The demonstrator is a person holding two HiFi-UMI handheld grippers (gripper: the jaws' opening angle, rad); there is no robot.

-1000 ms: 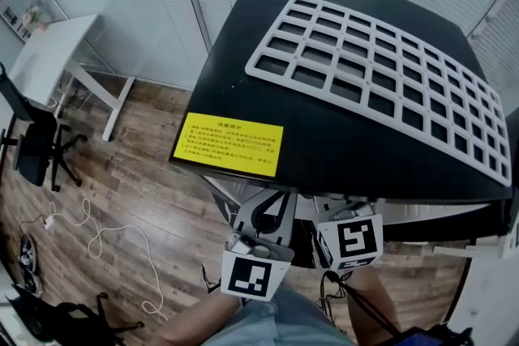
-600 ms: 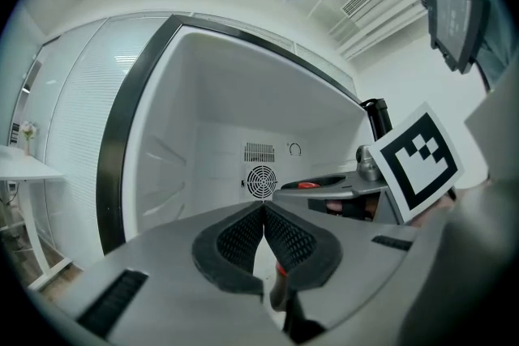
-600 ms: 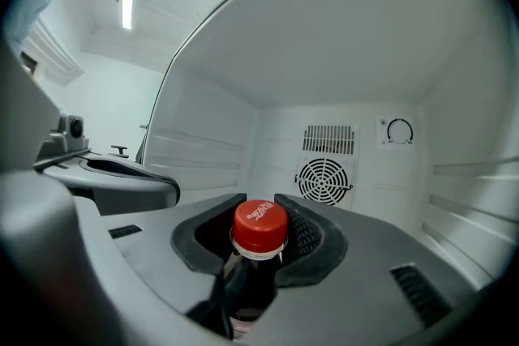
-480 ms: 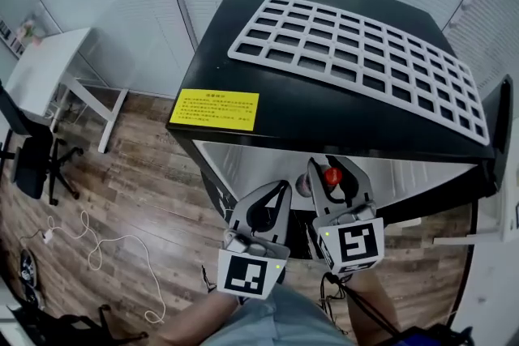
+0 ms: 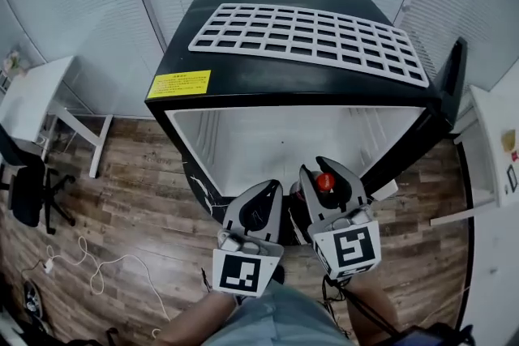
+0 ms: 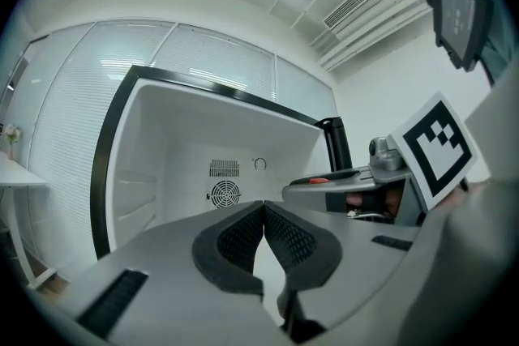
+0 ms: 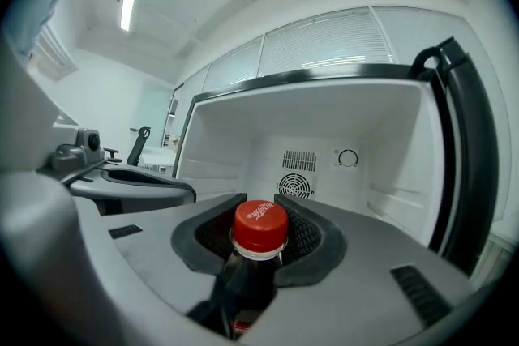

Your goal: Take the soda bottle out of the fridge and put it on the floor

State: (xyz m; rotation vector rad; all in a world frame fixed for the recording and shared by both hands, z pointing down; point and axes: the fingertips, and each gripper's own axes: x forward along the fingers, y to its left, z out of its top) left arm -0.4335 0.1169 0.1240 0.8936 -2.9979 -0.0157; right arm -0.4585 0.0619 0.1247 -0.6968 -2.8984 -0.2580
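Both grippers have backed out from under the fridge's top edge since a second ago, and the whole white cavity now shows in the head view. Far left: white desk (image 5: 28, 97) and black office chair (image 5: 24, 194) on the brown wood floor (image 5: 138, 207). Centre: black fridge (image 5: 268, 83) with a white inside, standing open, with a yellow label (image 5: 179, 83) and a white grid rack (image 5: 308, 32) on its top. Left gripper (image 5: 273, 185) (image 6: 263, 208) is just in front of the opening, jaws together, nothing between them. Right gripper (image 5: 323, 171) (image 7: 261, 211), just beside it, is clamped on the neck of the dark soda bottle with red cap (image 5: 324, 181) (image 7: 259, 224). The bottle is upright, in front of the cavity, its base hidden. Black fridge door (image 5: 451, 81) is swung out at far right.
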